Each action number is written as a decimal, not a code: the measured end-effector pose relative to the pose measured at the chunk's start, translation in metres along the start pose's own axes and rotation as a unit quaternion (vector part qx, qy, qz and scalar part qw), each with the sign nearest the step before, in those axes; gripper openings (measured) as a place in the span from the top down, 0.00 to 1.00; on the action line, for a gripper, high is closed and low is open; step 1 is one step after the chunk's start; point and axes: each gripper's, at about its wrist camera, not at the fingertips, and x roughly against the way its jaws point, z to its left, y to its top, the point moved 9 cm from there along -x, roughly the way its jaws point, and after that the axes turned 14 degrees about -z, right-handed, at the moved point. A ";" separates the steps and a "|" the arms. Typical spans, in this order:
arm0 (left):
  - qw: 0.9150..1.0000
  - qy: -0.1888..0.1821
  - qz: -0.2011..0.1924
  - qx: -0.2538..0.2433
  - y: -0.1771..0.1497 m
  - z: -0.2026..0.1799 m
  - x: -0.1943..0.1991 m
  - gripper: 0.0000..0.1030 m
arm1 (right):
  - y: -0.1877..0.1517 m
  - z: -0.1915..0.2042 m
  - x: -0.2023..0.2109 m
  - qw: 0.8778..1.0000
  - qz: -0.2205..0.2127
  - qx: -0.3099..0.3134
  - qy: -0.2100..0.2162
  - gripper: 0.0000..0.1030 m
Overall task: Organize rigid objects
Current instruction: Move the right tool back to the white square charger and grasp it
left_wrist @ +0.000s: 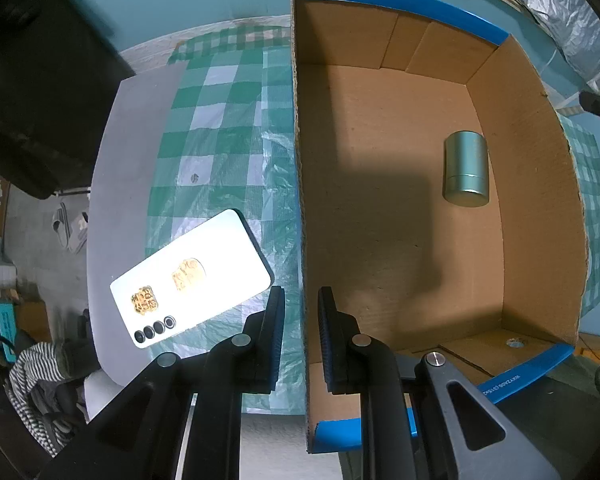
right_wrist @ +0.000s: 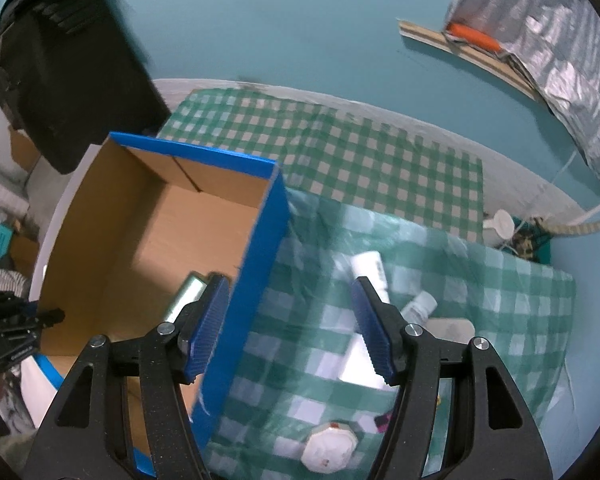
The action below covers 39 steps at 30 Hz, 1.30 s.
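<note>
A: We log the metal tin (left_wrist: 465, 167) first: lying on its side at the right of the box floor in the left wrist view, close to the right wall. In the right wrist view it (right_wrist: 186, 294) is a blurred cylinder behind the left fingertip.

B: Handling?

A: We judge it stiff, light, smooth enough to slip and roll. We'd take it across the middle of the body, not at the lid seam.

B: Outside the cardboard box (left_wrist: 540, 128)?

A: Phone (left_wrist: 191, 276) face down at lower left of the left view, on the checked cloth (left_wrist: 220, 120), just beside the box wall. Flat, rigid, glossy; probably fragile. We'd pinch it by the long edges.

B: And on the other side?

A: Lower right of the right view, motion-blurred: white tubes (right_wrist: 370, 270), a white octagonal jar (right_wrist: 330, 448) at bottom centre. All look light and hard.

B: Fingers?

A: Left gripper (left_wrist: 300, 336) narrowly parted, straddling the box's left wall, holding nothing. Right gripper (right_wrist: 290, 320) spread wide, empty, above the blue box edge (right_wrist: 260, 248).
</note>
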 end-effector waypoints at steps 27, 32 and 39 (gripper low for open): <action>1.000 0.003 -0.004 0.002 0.005 0.001 -0.001 0.97 | -0.060 -0.049 -0.011 0.997 0.051 -0.053 -0.038 0.38; 1.000 0.004 -0.003 0.003 0.006 0.000 -0.001 0.97 | -0.073 -0.055 -0.020 0.996 0.065 -0.054 -0.039 0.38; 1.000 0.007 -0.004 0.005 0.006 0.000 -0.001 0.97 | -0.093 -0.061 -0.035 0.994 0.087 -0.051 -0.043 0.38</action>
